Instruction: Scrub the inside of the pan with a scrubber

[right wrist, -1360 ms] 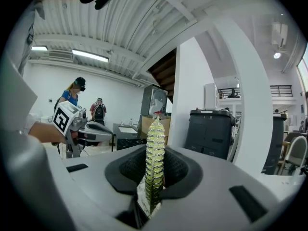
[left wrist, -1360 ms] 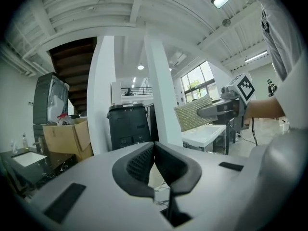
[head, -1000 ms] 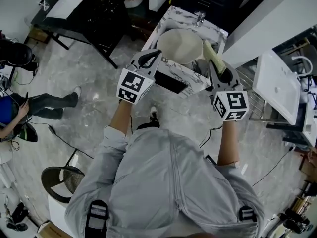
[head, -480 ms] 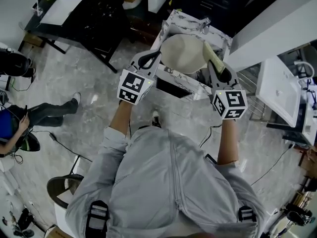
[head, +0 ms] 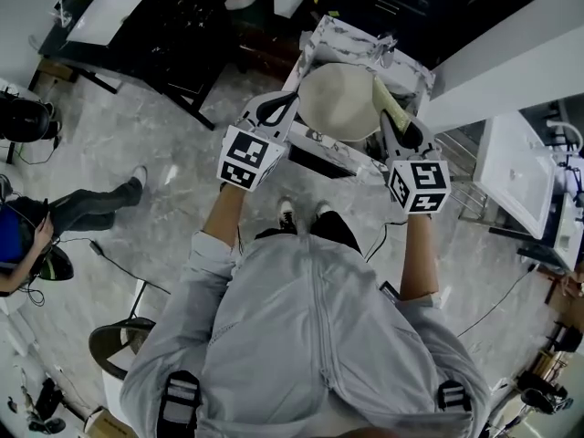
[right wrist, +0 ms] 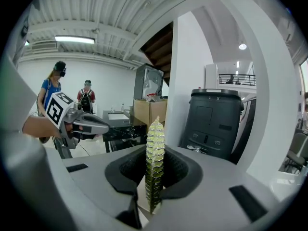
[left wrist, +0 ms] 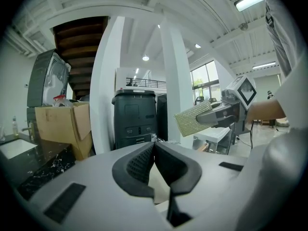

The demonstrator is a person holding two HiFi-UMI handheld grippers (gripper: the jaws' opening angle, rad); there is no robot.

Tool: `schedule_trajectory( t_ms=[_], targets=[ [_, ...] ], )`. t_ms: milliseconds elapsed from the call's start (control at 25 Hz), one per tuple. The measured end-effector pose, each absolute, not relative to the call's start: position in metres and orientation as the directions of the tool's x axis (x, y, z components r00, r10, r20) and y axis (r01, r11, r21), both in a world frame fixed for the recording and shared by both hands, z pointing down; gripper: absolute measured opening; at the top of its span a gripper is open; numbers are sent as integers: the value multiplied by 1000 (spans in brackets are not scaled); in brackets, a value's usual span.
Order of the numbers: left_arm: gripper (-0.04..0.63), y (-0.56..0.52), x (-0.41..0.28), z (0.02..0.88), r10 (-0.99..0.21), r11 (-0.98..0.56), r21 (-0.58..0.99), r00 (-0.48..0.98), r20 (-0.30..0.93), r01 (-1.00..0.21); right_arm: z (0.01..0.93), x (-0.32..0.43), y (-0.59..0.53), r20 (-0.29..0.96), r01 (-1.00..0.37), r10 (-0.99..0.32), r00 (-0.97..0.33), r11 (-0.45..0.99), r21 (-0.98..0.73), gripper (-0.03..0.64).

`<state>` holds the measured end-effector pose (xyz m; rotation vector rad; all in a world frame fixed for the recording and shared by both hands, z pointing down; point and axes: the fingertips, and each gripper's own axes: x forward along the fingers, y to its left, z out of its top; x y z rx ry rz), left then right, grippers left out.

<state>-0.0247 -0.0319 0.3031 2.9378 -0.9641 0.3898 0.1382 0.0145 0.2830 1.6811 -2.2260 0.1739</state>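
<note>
A pale round pan (head: 336,99) lies in the sink of a marble counter (head: 351,158), seen from above in the head view. My left gripper (head: 285,106) hovers at the pan's left rim; its jaws are shut with nothing between them (left wrist: 154,146). My right gripper (head: 399,124) is at the pan's right rim, shut on a yellow-green scrubber (head: 387,101) that stands edge-on between its jaws (right wrist: 155,153). Both grippers point level, and neither gripper view shows the pan. From the left gripper view the scrubber (left wrist: 192,119) is up in the air.
A faucet (head: 379,48) stands at the counter's far edge. A black table (head: 164,26) is at the left and a white rack (head: 511,167) at the right. Ahead stand a black bin (left wrist: 134,117) and a cardboard box (left wrist: 62,129). Two people (right wrist: 53,88) stand beyond.
The counter and pan have slid lower and nearer in the head view, and my feet now show below the counter. Both grippers keep their hold and spacing.
</note>
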Motion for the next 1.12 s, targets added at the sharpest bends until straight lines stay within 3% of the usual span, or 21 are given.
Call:
schedule_trajectory(
  t_ms=[1120],
  targets=[
    [23, -125, 10, 381, -729, -611, -10, 557, 397, -792, 441, 179, -154, 554, -866, -725, -408, 499, 16, 89]
  ],
)
